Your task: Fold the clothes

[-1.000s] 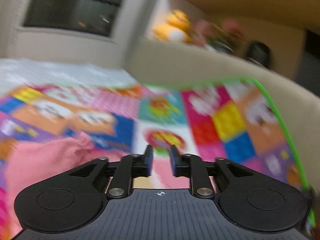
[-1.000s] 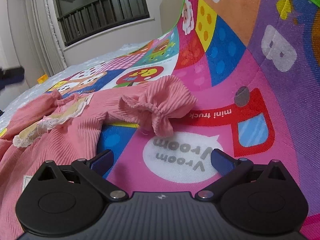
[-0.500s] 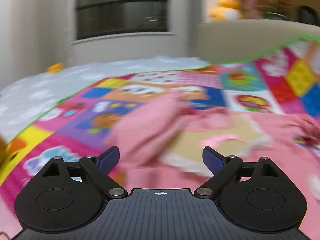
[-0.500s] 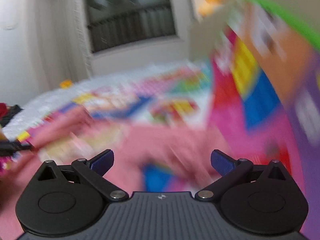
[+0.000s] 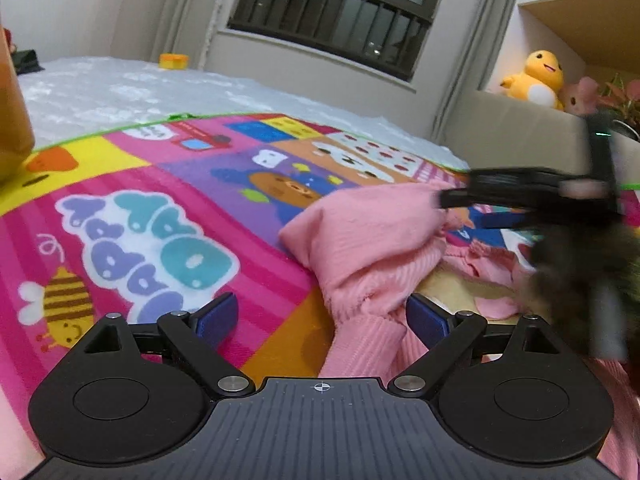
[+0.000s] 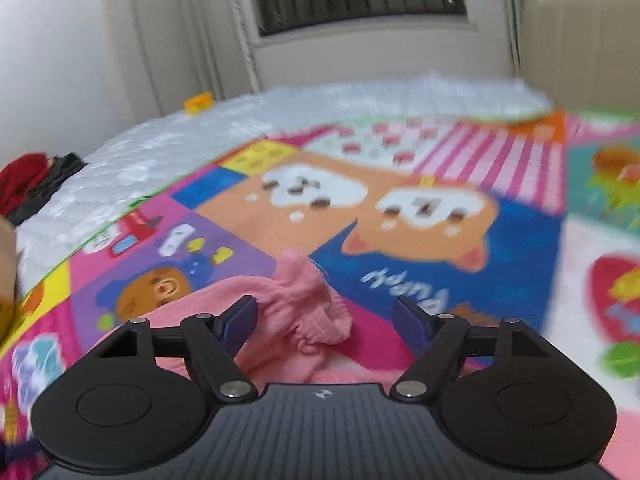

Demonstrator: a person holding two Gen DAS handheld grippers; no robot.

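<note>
My left gripper (image 5: 322, 318) hangs spread wide, nothing between its fingers, low over the pink garment (image 5: 372, 248), which lies bunched on the play mat (image 5: 132, 204) toward its middle. My right gripper (image 6: 324, 320) gapes too, a frilled cuff (image 6: 310, 308) sitting between its fingers, unpinched. Folding looks barely begun: the garment is crumpled, no neat crease anywhere. Farther off, the right tool shows as a dark smear in my left view, and the garment's far side hides behind it.

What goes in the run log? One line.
left gripper: open, at pink garment | right gripper: open, at ruffled cuff | play mat
</note>
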